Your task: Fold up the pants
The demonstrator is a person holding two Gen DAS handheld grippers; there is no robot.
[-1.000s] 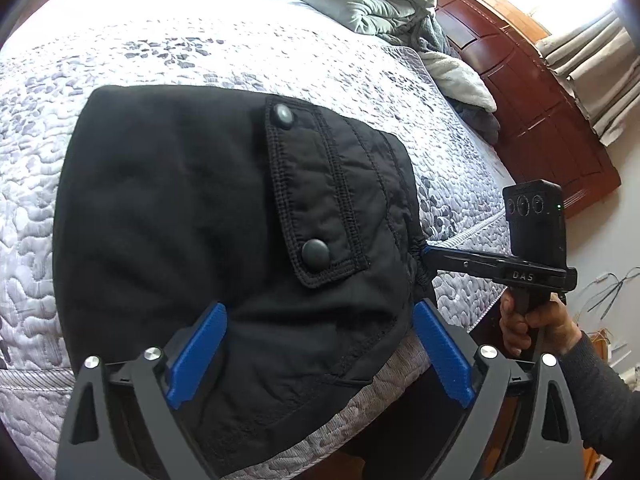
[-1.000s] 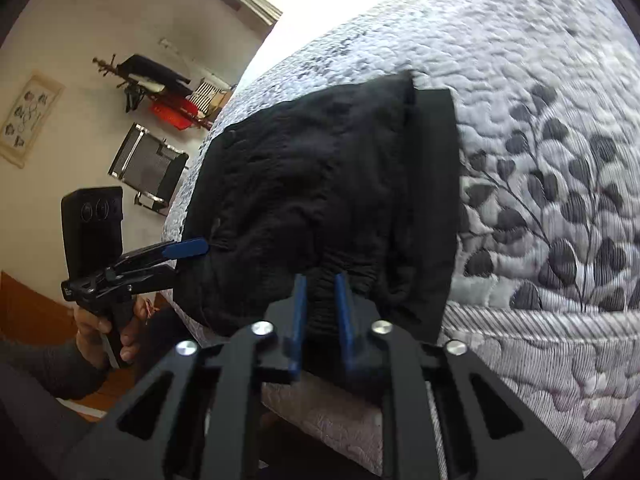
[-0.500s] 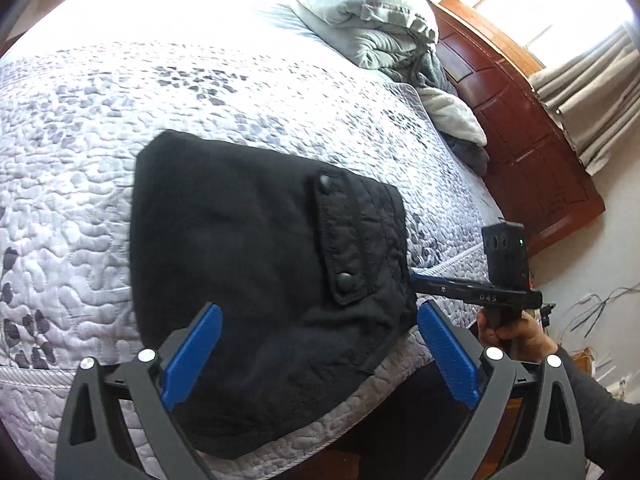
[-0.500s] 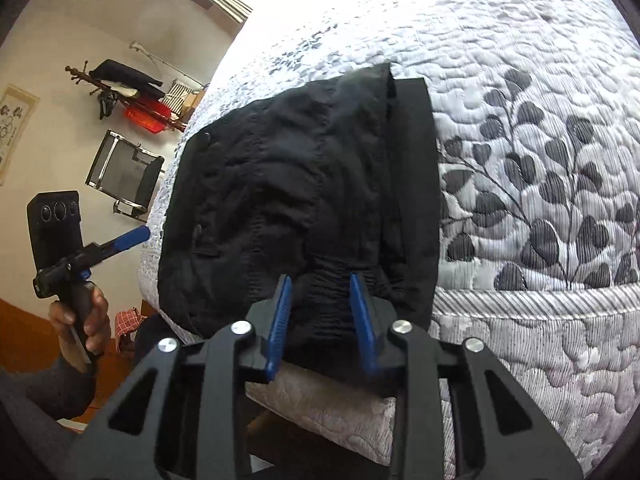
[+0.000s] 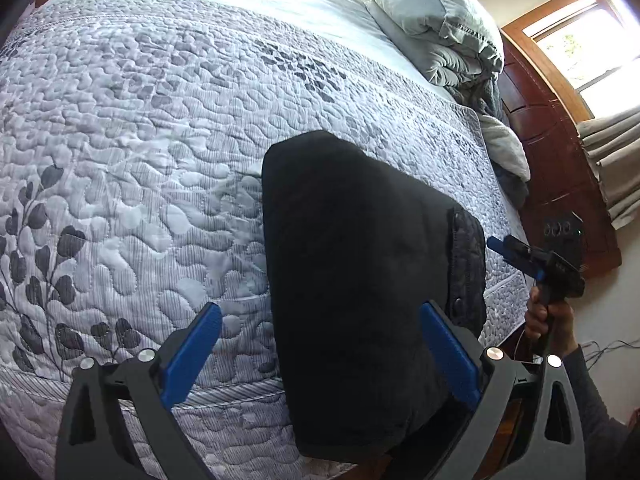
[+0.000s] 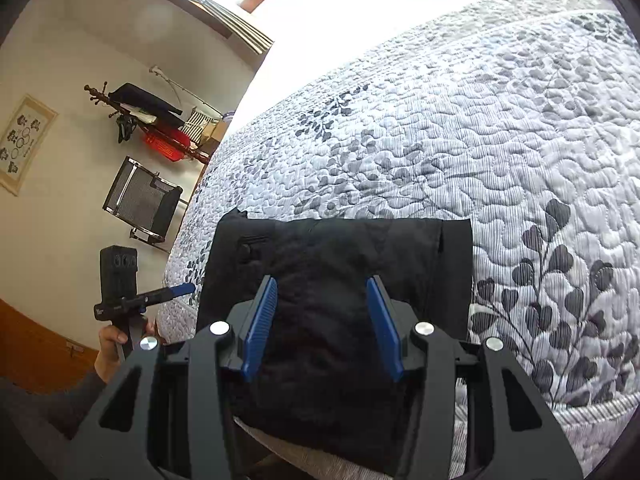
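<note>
The black pants lie folded into a compact rectangle at the near edge of the quilted bed, with a snap-button pocket flap at the right side. They also show in the right wrist view. My left gripper is open and empty, held above the pants' near left part. My right gripper is open and empty over the pants' near edge, apart from the cloth. The right gripper also shows in the left wrist view, just off the pants' right edge. The left gripper shows in the right wrist view.
The grey leaf-patterned quilt covers the bed. Pillows and bunched bedding lie at the head by a wooden headboard. A folding chair and a clothes rack stand by the wall beyond the bed.
My right gripper has opened and let go of the pants' edge. Both grippers have drawn back and up from the pants. The left has shifted left.
</note>
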